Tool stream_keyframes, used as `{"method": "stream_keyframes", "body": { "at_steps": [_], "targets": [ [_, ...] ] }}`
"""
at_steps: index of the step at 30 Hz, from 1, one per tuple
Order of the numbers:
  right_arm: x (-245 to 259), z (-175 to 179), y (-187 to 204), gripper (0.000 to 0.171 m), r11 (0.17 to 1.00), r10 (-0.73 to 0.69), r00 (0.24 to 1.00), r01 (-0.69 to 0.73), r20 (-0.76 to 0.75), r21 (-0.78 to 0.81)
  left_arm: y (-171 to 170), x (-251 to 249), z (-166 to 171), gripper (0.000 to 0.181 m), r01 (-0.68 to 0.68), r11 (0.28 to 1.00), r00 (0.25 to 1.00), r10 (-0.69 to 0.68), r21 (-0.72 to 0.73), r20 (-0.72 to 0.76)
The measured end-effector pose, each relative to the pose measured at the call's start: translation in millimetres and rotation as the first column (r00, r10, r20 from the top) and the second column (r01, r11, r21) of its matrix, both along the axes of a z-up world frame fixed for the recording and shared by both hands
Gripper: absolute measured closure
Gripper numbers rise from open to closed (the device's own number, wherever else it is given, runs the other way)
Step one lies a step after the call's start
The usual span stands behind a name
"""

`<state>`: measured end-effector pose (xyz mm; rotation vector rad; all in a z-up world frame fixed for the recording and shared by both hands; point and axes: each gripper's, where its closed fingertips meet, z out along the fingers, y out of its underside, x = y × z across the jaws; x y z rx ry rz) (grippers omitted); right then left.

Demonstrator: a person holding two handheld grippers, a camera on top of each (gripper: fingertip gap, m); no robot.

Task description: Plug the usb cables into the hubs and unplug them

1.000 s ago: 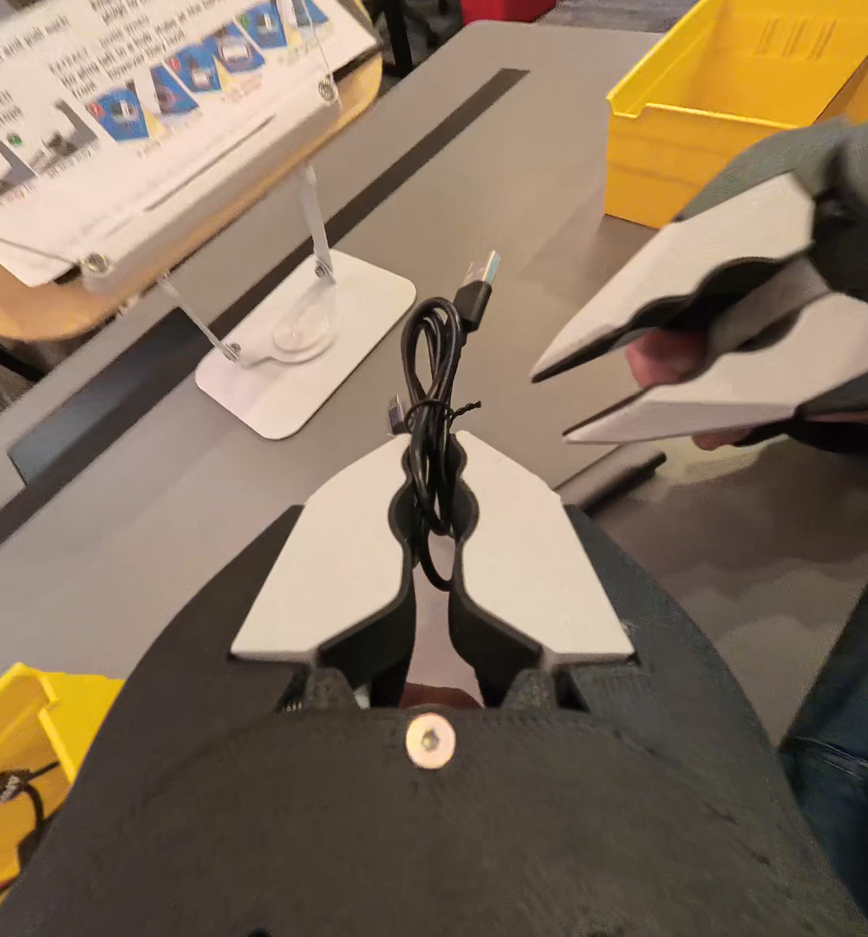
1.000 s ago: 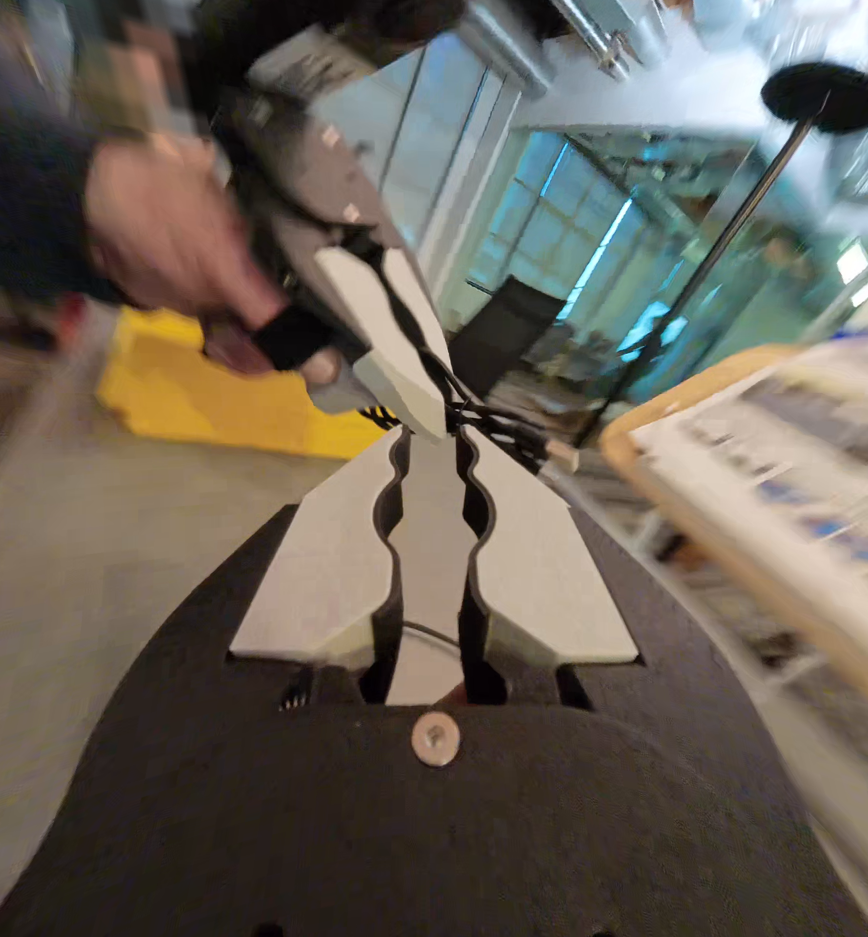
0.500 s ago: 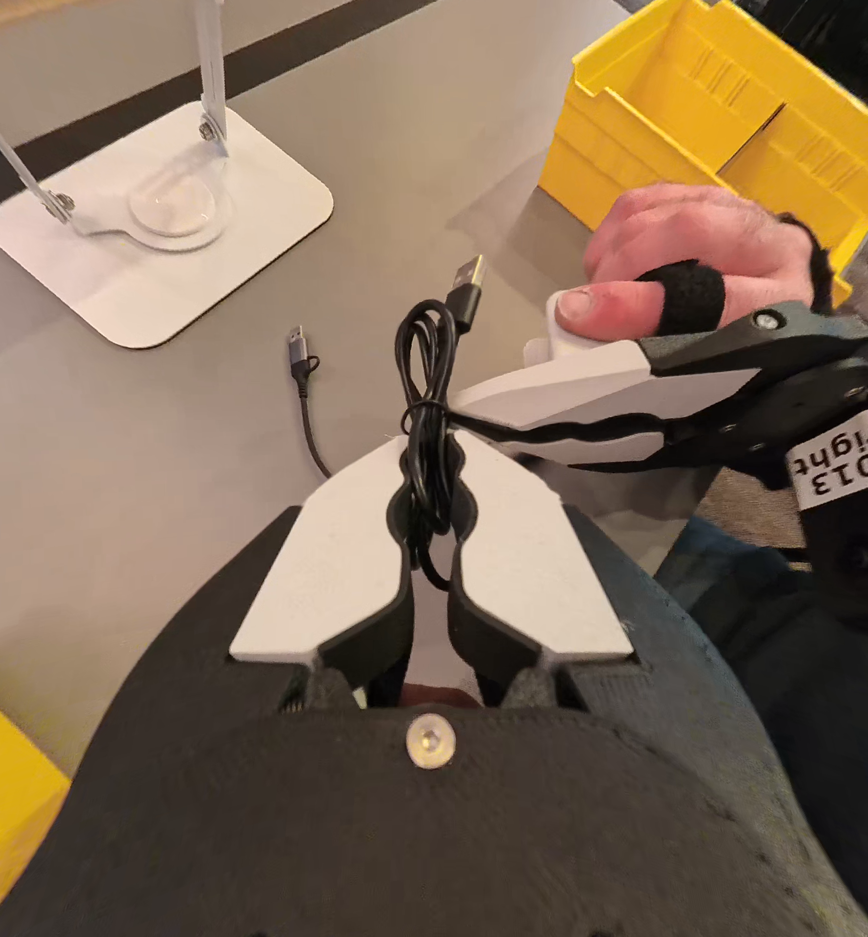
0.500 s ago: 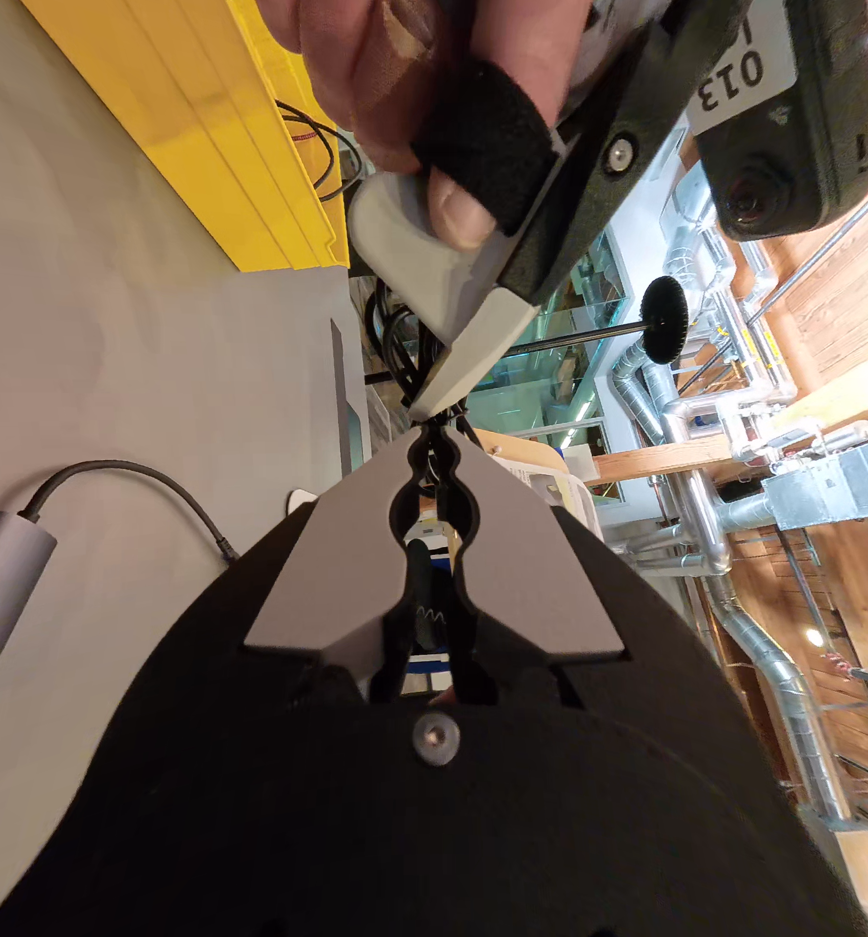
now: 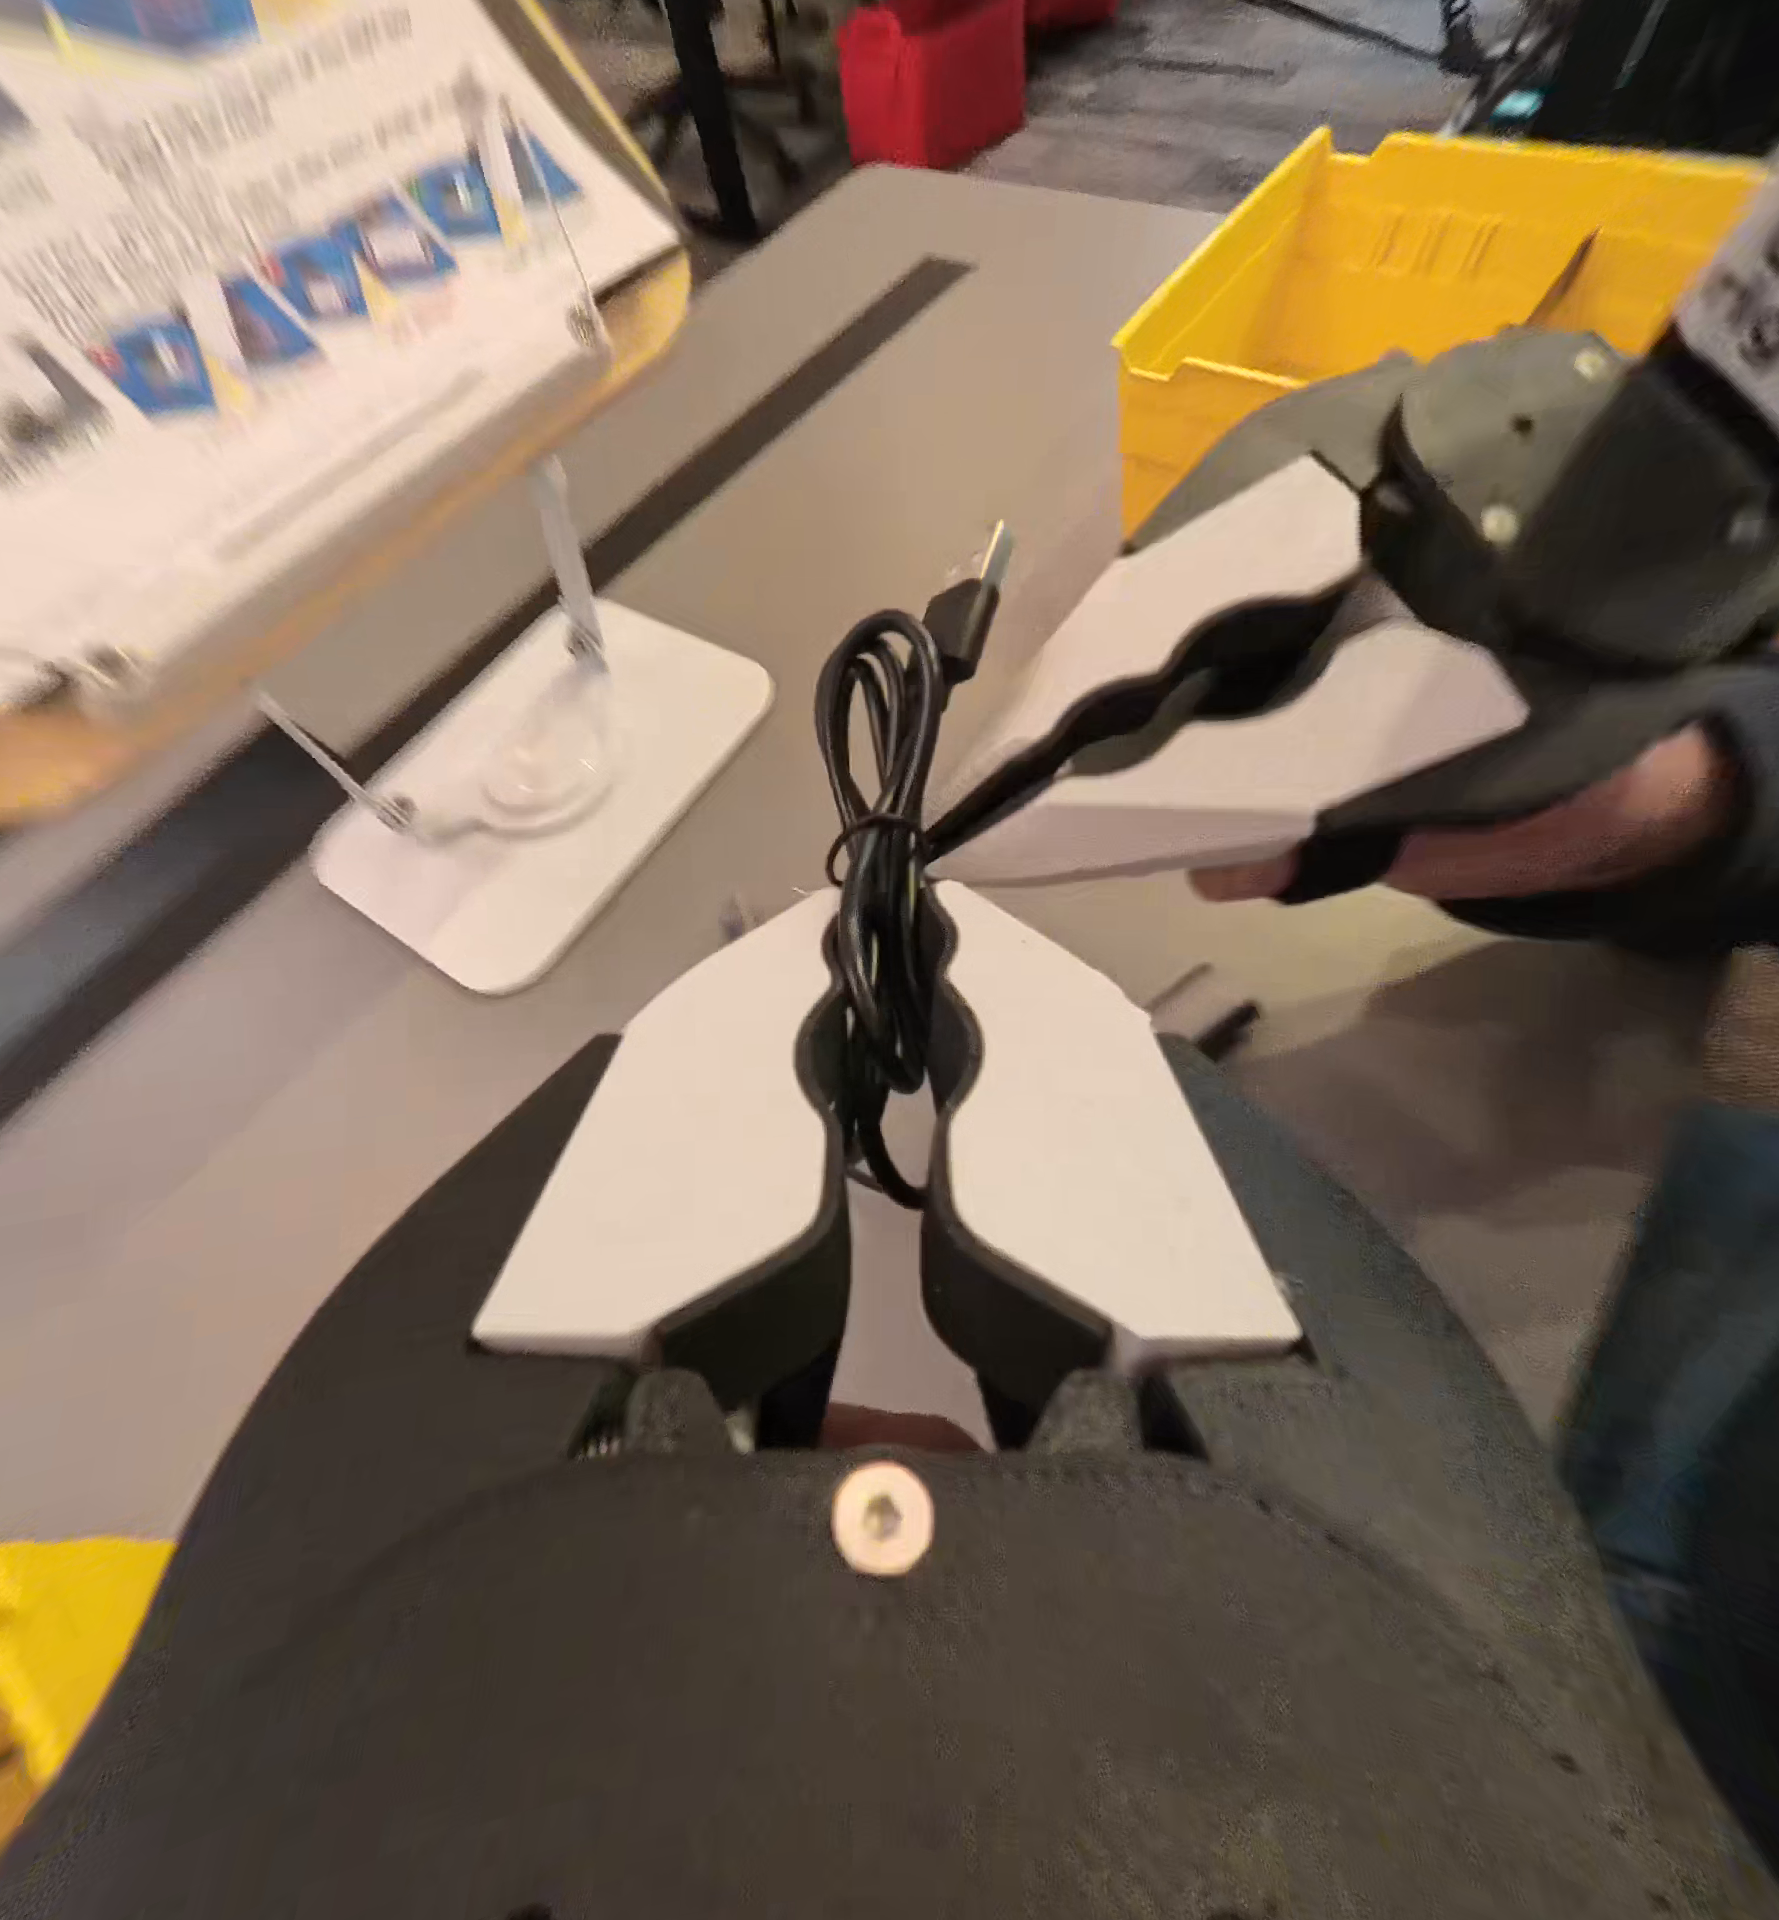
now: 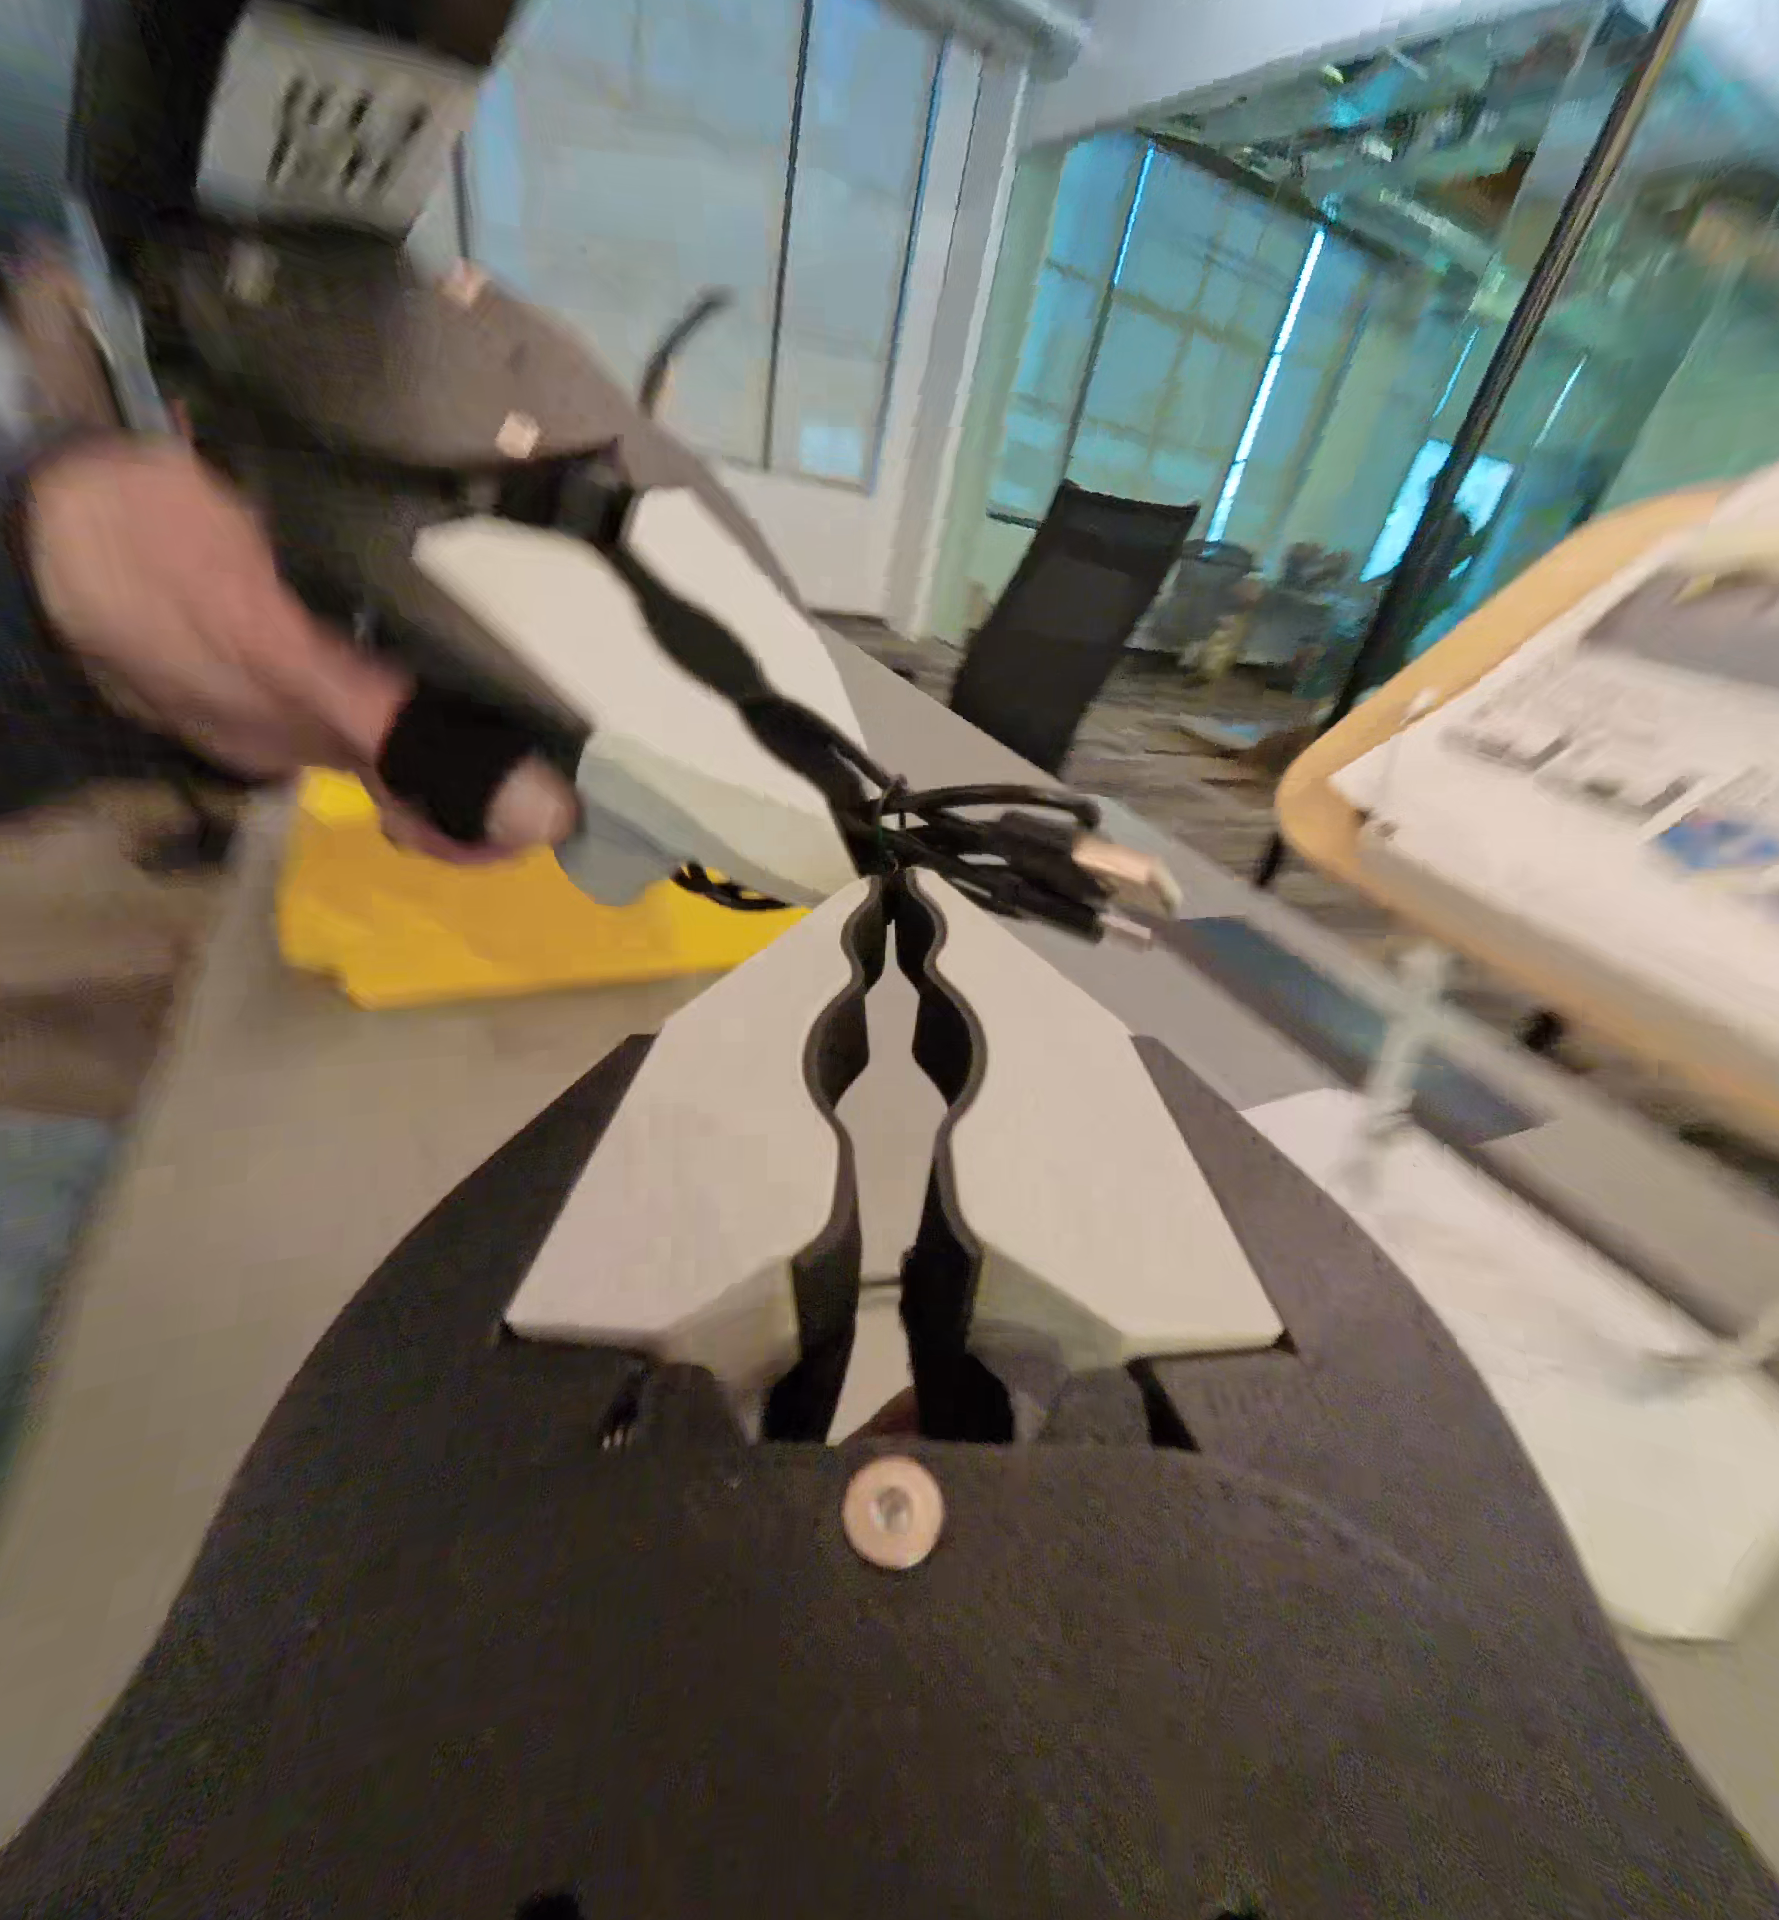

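Centre frame, left gripper (image 5: 885, 914) pinches the coiled black usb cable (image 5: 880, 831), plug pointing up. From the right, right gripper (image 5: 952, 836) has its tips pressed onto the bundle's tie. Beyond, upper right, a yellow bin (image 5: 1280, 312).

The left wrist view looks forward and down along its own tool (image 5: 885, 894) at the grey worktop (image 5: 241, 1091), very close. The right wrist view faces nearly level across the room from the opposite side. Both share the coiled cable (image 5: 880, 821) (image 6: 968, 831) and document stand (image 5: 542, 821) (image 6: 1643, 1455).
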<state>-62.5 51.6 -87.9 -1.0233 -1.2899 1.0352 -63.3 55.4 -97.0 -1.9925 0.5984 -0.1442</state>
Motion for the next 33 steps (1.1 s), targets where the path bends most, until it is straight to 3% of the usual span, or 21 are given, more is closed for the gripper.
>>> {"method": "stream_keyframes", "body": {
  "at_steps": [2, 4, 6, 7, 8, 10, 11, 14, 16, 18, 19, 21, 24, 28, 33],
  "targets": [
    [1, 4, 1, 0.171, 0.951, 0.071, 0.994, -0.093, -0.083, -0.296, 3, -1, 4, 0.172, 0.019, 0.992, 0.990, -0.001, 0.125, -0.141],
    [5, 10, 0, 0.171, 0.763, 0.159, 0.959, -0.271, -0.237, -0.587, 4, 1, 10, 0.172, 0.082, 0.954, 0.952, 0.010, 0.288, -0.304],
    [7, 12, -2, 0.171, 0.559, 0.189, 0.910, -0.408, -0.368, -0.722, 4, 1, 12, 0.172, 0.156, 0.901, 0.886, 0.053, 0.405, -0.461],
    [7, 11, -3, 0.171, 0.495, 0.191, 0.895, -0.442, -0.403, -0.748, 3, 1, 14, 0.172, 0.207, 0.860, 0.839, 0.089, 0.467, -0.537],
    [6, 10, -4, 0.171, 0.468, 0.191, 0.892, -0.450, -0.410, -0.761, 3, -1, 12, 0.172, 0.239, 0.833, 0.802, 0.121, 0.499, -0.585],
    [5, 9, -5, 0.171, 0.452, 0.196, 0.884, -0.466, -0.425, -0.761, 2, -2, 10, 0.172, 0.203, 0.840, 0.832, 0.123, 0.503, -0.541],
    [4, 8, -4, 0.171, 0.483, 0.194, 0.886, -0.460, -0.421, -0.745, 3, -3, 10, 0.172, 0.162, 0.863, 0.852, 0.122, 0.478, -0.509],
    [6, 11, -3, 0.158, 0.705, 0.183, 0.918, -0.372, -0.352, -0.604, 6, -8, 7, 0.172, 0.036, 0.925, 0.924, 0.113, 0.377, -0.364],
    [6, 9, -6, 0.150, 0.906, 0.146, 0.962, -0.223, -0.229, -0.359, 7, -13, 8, 0.172, -0.039, 0.959, 0.965, 0.109, 0.280, -0.237],
    [9, 11, -7, 0.150, 0.996, 0.064, 0.988, -0.073, -0.143, -0.060, 6, -15, 5, 0.172, -0.069, 0.985, 0.986, 0.092, 0.158, -0.138],
    [9, 11, -5, 0.151, 0.995, 0.004, 0.995, 0.007, -0.105, 0.098, 4, -14, -1, 0.172, -0.065, 0.995, 0.991, 0.072, 0.069, -0.109],
    [6, 9, -2, 0.150, 0.916, -0.105, 0.993, 0.115, -0.046, 0.385, 2, -11, -4, 0.172, -0.065, 0.998, 0.996, 0.064, -0.017, -0.065],
    [1, -2, 7, 0.151, 0.671, -0.251, 0.968, 0.178, -0.006, 0.720, 1, -7, -2, 0.172, -0.070, 0.993, 0.997, 0.071, -0.093, 0.003],
    [-1, -5, 3, 0.159, 0.528, -0.270, 0.962, 0.177, -0.033, 0.831, -3, -4, -5, 0.172, -0.067, 0.981, 0.996, 0.078, -0.181, 0.050],
    [-4, -7, 1, 0.163, 0.428, -0.276, 0.960, 0.166, -0.046, 0.888, -6, 1, -12, 0.172, -0.050, 0.960, 0.992, 0.080, -0.275, 0.098]
  ]
}}
